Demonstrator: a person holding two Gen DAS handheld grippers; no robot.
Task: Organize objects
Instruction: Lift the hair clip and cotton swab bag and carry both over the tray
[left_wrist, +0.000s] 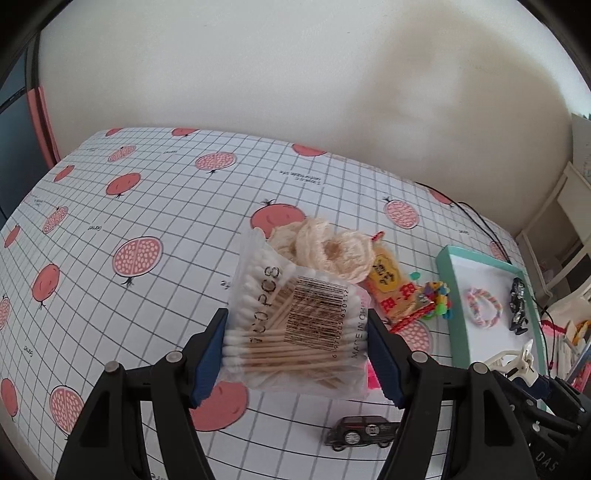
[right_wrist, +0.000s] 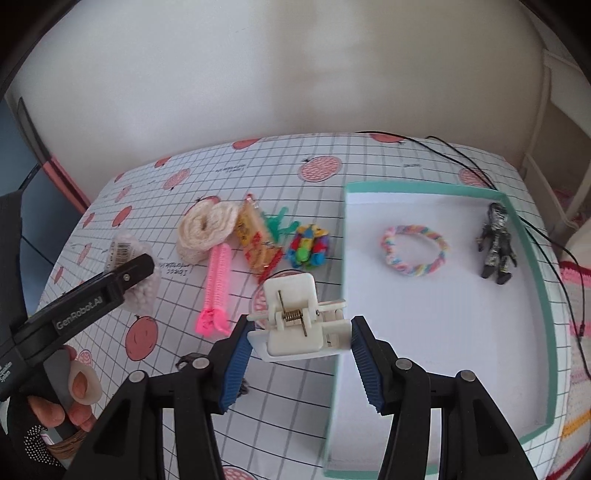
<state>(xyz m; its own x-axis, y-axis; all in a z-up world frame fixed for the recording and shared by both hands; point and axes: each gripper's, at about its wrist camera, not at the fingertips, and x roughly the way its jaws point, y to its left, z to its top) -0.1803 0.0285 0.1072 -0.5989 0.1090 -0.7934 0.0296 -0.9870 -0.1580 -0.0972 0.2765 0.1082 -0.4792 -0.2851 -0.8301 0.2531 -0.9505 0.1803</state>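
Observation:
My left gripper (left_wrist: 297, 360) is shut on a clear bag of cotton swabs (left_wrist: 295, 325), held above the pomegranate-print tablecloth (left_wrist: 147, 206). My right gripper (right_wrist: 301, 354) is shut on a white hair claw clip (right_wrist: 299, 321), just left of the teal box tray (right_wrist: 342, 240). A pastel braided bracelet (right_wrist: 413, 251) and a black toy figure (right_wrist: 496, 240) lie inside the tray. On the cloth sit a cream knitted scrunchie (right_wrist: 207, 229), a yellow-red snack packet (right_wrist: 255, 240), a multicoloured toy (right_wrist: 308, 245) and a pink zipper piece (right_wrist: 218, 288).
A black toy car (left_wrist: 362, 432) rests near the table's front, under my left fingers. A black cable (right_wrist: 461, 155) runs behind and along the tray's right side. A person's hand (right_wrist: 74, 387) grips the left tool. White furniture (left_wrist: 554, 221) stands to the right.

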